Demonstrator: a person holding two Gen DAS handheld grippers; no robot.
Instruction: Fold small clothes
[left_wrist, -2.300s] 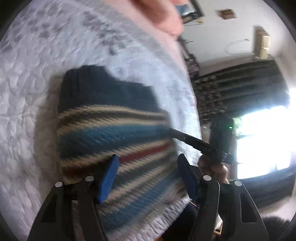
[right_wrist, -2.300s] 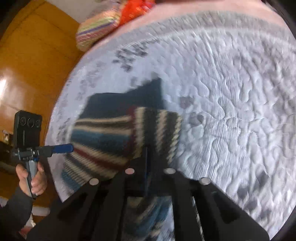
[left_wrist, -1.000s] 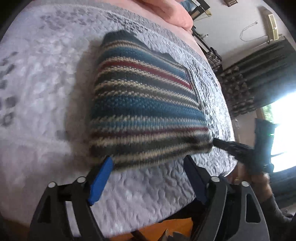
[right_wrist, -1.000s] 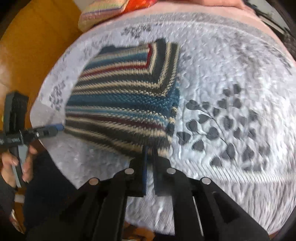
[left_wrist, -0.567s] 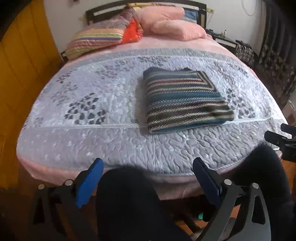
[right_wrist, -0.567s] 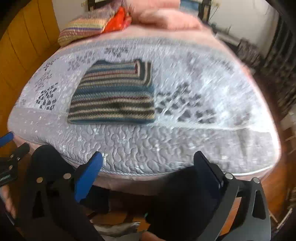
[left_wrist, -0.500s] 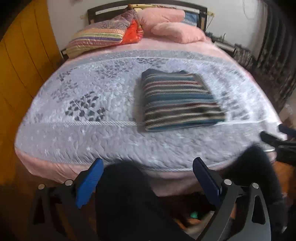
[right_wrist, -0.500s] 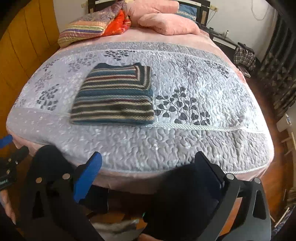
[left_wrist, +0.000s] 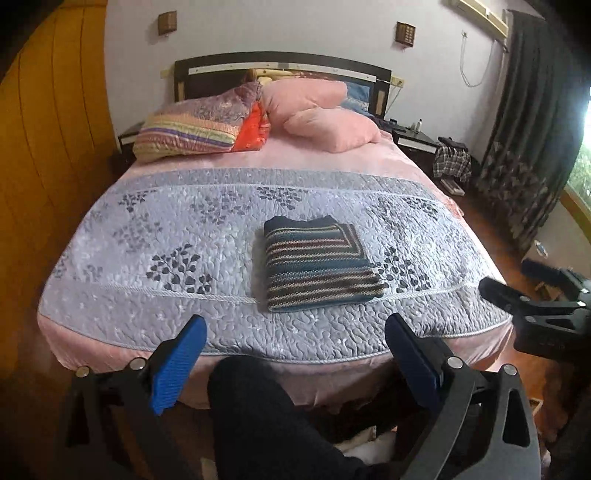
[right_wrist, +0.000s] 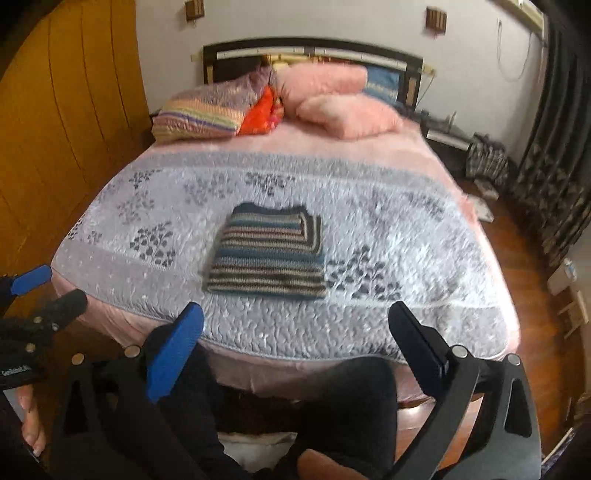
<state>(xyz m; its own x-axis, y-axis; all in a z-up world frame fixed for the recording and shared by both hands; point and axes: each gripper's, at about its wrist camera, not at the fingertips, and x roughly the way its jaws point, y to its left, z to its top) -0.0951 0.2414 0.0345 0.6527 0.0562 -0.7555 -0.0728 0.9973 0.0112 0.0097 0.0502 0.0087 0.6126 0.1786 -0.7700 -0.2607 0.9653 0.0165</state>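
A striped knit sweater (left_wrist: 314, 264) (right_wrist: 269, 251) lies folded into a flat rectangle on the grey quilted bedspread (left_wrist: 147, 236) (right_wrist: 406, 221), near the foot of the bed. My left gripper (left_wrist: 295, 328) is open, held back off the bed above a dark-trousered knee, well short of the sweater. Also open with nothing between its fingers, my right gripper (right_wrist: 295, 317) hangs back from the foot of the bed. Each gripper shows at the edge of the other's view.
Pillows (left_wrist: 325, 114) and a striped folded blanket (left_wrist: 195, 129) lie at the headboard end. A wooden wardrobe (left_wrist: 48, 147) stands on the left and dark curtains (left_wrist: 528, 147) on the right. The person's legs (right_wrist: 351, 410) are below the grippers.
The right gripper let go of the sweater and opened. Both grippers pulled back from the bed to beyond its foot, leaving the sweater folded and lying still.
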